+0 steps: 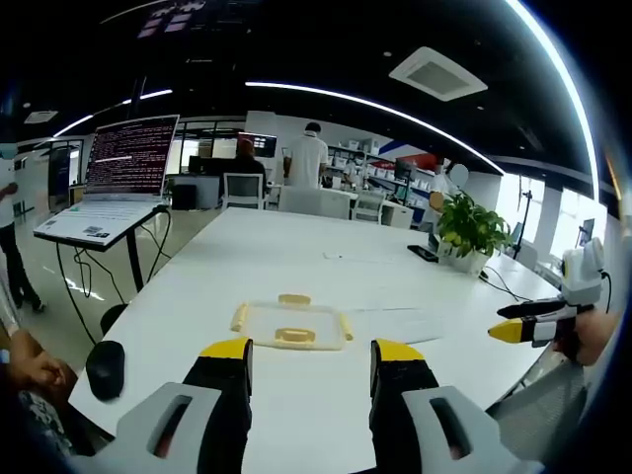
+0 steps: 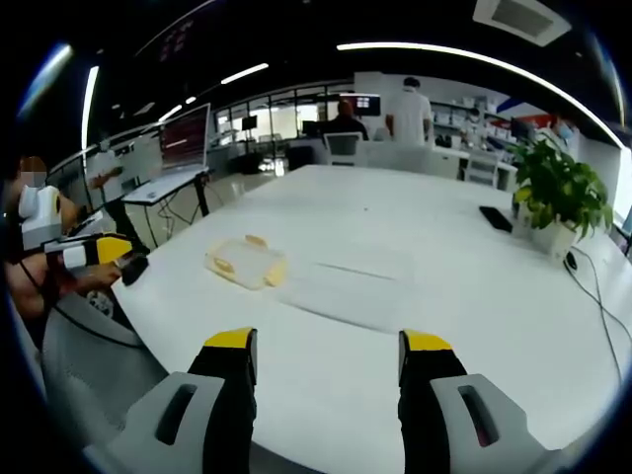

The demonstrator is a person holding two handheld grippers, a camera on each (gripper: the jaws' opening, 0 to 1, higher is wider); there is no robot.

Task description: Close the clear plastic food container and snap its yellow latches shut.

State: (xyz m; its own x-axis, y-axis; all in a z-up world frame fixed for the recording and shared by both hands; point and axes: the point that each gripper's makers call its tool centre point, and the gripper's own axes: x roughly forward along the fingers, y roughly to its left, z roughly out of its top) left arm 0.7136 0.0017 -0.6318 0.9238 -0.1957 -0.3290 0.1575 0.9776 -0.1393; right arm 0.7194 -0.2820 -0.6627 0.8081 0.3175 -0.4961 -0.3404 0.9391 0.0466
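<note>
The clear plastic food container (image 1: pixel 291 324) lies flat on the white table (image 1: pixel 296 247), with yellow latches sticking out at its sides. My left gripper (image 1: pixel 311 355) is open just short of it, nothing between the jaws. From the right gripper view the container (image 2: pixel 245 264) sits farther off to the left, and my right gripper (image 2: pixel 329 346) stands open and empty over the table (image 2: pixel 415 227). The right gripper (image 1: pixel 528 326) comes in from the right, held in a hand. The left gripper (image 2: pixel 94 252) comes in from the left.
A flat clear sheet (image 1: pixel 400 323) lies right of the container; I cannot tell what it is. A black mouse (image 1: pixel 106 367) sits at the table's near left edge. A laptop (image 1: pixel 118 188) on a stand, a potted plant (image 1: pixel 472 232), a phone (image 2: pixel 494 219) and people stand farther off.
</note>
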